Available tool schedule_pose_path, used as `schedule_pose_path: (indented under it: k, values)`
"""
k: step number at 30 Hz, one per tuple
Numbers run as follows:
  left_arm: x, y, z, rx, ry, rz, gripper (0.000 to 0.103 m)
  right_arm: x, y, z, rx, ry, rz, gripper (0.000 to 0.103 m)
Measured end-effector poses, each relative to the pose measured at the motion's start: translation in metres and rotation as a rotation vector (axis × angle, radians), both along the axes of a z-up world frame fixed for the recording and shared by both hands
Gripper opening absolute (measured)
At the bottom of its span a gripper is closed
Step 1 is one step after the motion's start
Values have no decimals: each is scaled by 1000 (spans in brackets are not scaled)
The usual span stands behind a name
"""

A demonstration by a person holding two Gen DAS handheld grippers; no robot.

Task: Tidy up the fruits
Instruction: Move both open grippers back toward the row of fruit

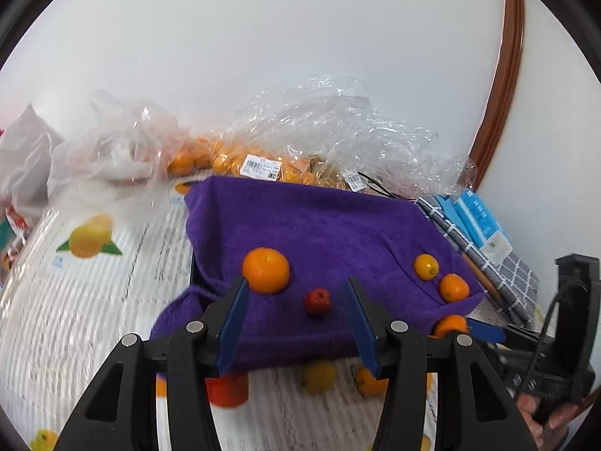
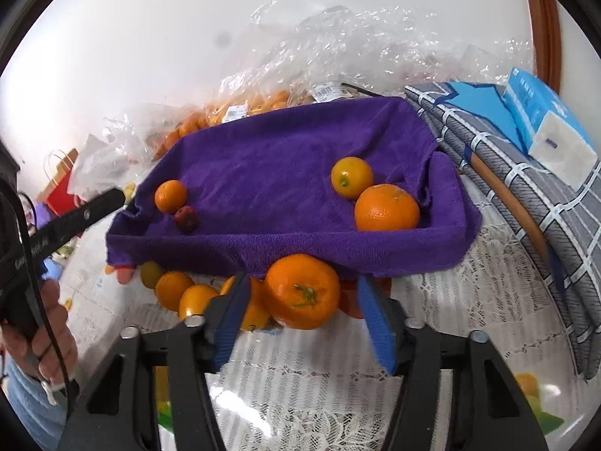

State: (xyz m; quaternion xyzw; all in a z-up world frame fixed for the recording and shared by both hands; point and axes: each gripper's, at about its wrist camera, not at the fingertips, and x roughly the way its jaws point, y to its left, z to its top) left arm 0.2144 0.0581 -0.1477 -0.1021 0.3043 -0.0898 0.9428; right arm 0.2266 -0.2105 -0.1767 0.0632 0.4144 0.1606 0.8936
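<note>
On the left of the worktop (image 1: pixel 67 319), which carries a cloth with printed fruit and small text too blurred to read, lie thin plastic bags (image 1: pixel 112 150), one full of small oranges. Two white price labels (image 1: pixel 261 167) with barcodes are on these bags, but their writing is too small to make out.

In the middle stands the tray lined with a purple towel (image 1: pixel 308 225). The left tongs (image 1: pixel 296 319) hover over its near edge with the jaws apart and nothing between them; just beyond their left pad sits a mandarin (image 1: pixel 266 270), and a small red fruit (image 1: pixel 317 301) lies between the pads but further away, not touched. At the right corner of the towel rest a yellow-orange fruit (image 1: pixel 426 267) and a second orange (image 1: pixel 454 288).

In front of the tray, more fruits wait in a row on the worktop. The right tongs (image 2: pixel 300 312) are around a big stemmed orange (image 2: pixel 302 291) there: the left pad seems to touch it, while a gap shows at the right pad, so I judge it is not yet clamped.

Risks, in my judgement: if the tongs close off-centre, the round orange can slip out and roll into the row behind it, or off the worktop. The loose towel edge hangs just above it and may catch during lifting.

At the far right lies a blue tissue pack (image 2: pixel 544 124); its print is not readable
</note>
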Motion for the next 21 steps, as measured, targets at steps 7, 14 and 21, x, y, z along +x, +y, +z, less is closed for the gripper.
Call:
schedule_pose_path:
  k: [7, 14, 21]
  values:
    - [-13, 1, -13, -53, 61, -33, 50, -8, -6, 7, -16, -33, -14, 41]
    - [-16, -14, -31, 19, 128, -48, 50, -31, -23, 22, -42, -116, -51, 42]
    - [-8, -28, -45, 73, 214, -72, 45, -35, -22, 5, -75, -47, -16, 41]
